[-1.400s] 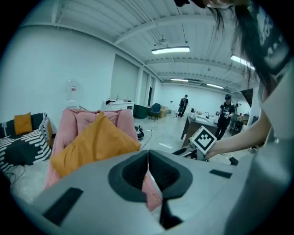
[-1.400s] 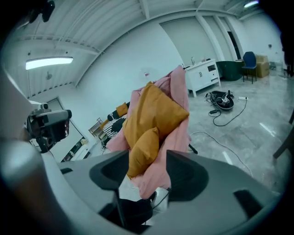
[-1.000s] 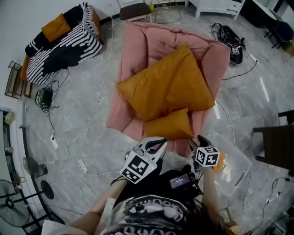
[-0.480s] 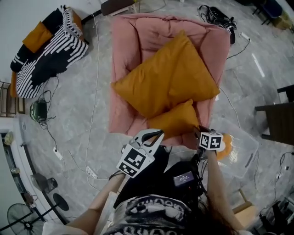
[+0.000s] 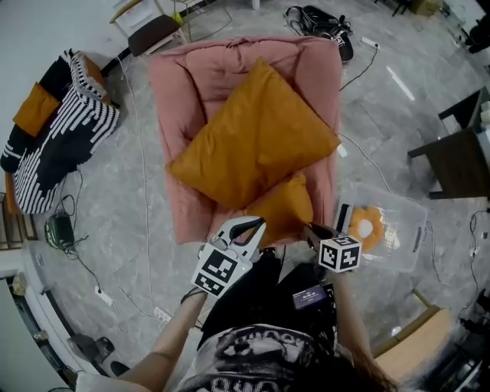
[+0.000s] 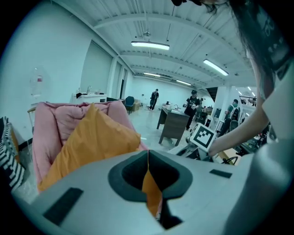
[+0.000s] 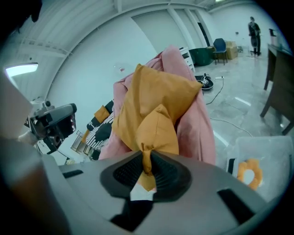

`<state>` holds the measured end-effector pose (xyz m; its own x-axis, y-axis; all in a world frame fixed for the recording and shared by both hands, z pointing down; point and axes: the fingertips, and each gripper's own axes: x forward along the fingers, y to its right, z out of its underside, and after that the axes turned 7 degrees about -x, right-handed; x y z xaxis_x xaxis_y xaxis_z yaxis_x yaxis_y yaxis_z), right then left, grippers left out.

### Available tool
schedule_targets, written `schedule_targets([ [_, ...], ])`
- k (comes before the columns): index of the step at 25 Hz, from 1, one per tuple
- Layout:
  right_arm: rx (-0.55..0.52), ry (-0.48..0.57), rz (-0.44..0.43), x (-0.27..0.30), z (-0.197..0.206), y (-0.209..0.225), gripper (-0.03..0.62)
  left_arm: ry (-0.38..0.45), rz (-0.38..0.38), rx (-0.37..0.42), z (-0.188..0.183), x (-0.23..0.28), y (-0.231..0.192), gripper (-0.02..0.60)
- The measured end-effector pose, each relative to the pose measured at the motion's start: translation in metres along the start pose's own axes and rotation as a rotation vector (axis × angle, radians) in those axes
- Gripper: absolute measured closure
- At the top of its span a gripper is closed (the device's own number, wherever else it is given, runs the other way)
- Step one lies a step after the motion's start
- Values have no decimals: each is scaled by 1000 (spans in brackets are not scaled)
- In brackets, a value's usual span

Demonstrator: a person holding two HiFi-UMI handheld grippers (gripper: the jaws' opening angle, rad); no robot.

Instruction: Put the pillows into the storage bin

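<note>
A small orange pillow (image 5: 285,205) lies at the front edge of a pink cushion seat (image 5: 184,84), below a large orange pillow (image 5: 249,138). My left gripper (image 5: 246,224) is shut, with orange fabric of the small pillow pinched between its pads (image 6: 148,170). My right gripper (image 5: 310,228) has just been closing, and now it pinches a bunched corner of the small pillow (image 7: 158,128) between its pads (image 7: 147,163). The clear storage bin (image 5: 409,222) stands on the floor to the right, with an orange ring-shaped thing (image 5: 366,227) inside.
A black-and-white striped throw (image 5: 53,138) covers a seat at the left. A dark table (image 5: 455,161) stands at the right. Cables run over the grey floor, and a black bag (image 5: 318,19) lies behind the pink seat. In the left gripper view, people stand far off.
The right gripper's jaws have closed onto the small pillow's right corner. The left gripper has edged in at the left corner. The head view has swung, showing more of the bin.
</note>
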<state>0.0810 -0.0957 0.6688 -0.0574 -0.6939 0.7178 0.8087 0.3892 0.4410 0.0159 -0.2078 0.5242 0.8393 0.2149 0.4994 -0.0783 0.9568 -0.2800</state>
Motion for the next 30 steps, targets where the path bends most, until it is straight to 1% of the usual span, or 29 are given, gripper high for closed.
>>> schedule_targets([
  [4,134,126,18,-38,-5,-4,549,2,54,35,-6,12,15,568],
  [6,171,173,42,-62,-7,1,551,4,82,48,-9,19,27,568],
  [12,162,271,92,-133,-25,-2,557,-6,167,86,-22,31,59,568],
  [17,149,324,178,-195,-27,11,560,-13,213,113,-31,44,89,568],
  [22,196,428,259,-268,-22,44,562,-21,238,161,-40,67,127,568],
  [26,249,501,321,-325,-4,84,562,-25,235,160,-43,85,159,568],
  [28,270,533,340,-348,5,107,563,-30,229,157,-43,95,175,568],
  [30,285,566,336,-370,10,129,565,-38,223,163,-43,109,196,568],
])
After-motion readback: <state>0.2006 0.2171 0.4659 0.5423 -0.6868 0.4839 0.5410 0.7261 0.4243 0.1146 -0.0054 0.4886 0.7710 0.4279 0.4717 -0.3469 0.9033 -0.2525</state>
